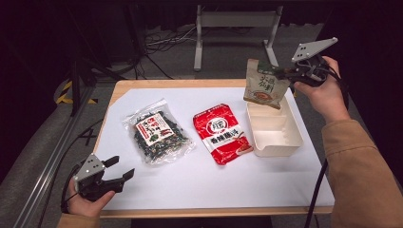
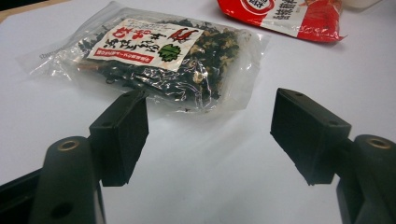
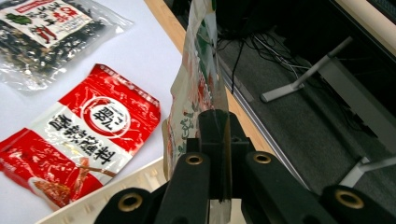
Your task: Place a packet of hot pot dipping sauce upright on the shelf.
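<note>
My right gripper is shut on the edge of a green and beige food pouch, which hangs over the far end of a cream plastic box. In the right gripper view the pouch stands edge-on, pinched between the jaws of that gripper. A red seasoning packet lies flat at the table's middle, and a clear bag of dark dried food lies to its left. My left gripper rests open near the front left corner, its jaws wide apart just short of the clear bag.
A white sheet covers the wooden table. The red packet's corner shows at the top of the left gripper view. Beyond the table's far edge are a metal stand and cables on the grey floor.
</note>
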`<state>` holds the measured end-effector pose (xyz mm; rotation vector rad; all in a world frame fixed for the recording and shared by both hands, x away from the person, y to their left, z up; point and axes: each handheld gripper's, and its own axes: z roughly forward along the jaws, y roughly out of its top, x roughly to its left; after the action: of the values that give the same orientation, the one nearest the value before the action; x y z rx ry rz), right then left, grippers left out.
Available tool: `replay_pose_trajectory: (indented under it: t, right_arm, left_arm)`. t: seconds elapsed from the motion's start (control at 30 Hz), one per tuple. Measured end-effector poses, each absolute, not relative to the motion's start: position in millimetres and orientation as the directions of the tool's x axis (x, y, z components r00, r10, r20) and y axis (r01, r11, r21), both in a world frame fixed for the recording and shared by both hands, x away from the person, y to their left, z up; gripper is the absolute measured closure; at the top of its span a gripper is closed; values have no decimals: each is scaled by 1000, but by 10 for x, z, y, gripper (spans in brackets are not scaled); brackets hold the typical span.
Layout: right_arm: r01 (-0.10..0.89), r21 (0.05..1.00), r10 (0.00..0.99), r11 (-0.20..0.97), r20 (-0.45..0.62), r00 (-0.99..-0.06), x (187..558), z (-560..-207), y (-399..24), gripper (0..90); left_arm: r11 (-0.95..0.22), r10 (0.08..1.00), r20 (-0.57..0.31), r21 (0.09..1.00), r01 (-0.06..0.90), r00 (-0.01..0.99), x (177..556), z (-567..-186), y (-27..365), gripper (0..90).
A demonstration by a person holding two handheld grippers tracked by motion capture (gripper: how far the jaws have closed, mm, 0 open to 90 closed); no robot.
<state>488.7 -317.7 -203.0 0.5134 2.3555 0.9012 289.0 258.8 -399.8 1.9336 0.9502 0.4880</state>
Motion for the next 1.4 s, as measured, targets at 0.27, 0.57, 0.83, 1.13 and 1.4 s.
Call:
replay_pose_trajectory:
  t: [0.27,0.57,0.83,1.13,1.4]
  right_arm:
    - [141,674,520,725,-402,-753,5091,-2098,-3268,900]
    - [162,649,518,743,-405,-754,5251,-2209,-3308,900]
    - [187,628,518,755,-397,-758,5357,-2304,-3288,900]
    - [210,602,509,770,-383,-771,5428,-2395,-3255,899]
    - [202,588,484,783,-373,-791,5432,-2453,-3187,899]
  left_arm:
    - [-306,773,-39,852,425,634,2907,-4008,2575,281]
    - [-304,774,-41,851,427,632,2916,-4015,2582,281]
    - [-305,773,-42,851,428,634,2921,-4019,2575,281]
    - [-306,771,-45,849,432,635,2926,-4023,2578,281]
    - [-307,771,-44,848,431,636,2929,-4025,2574,281]
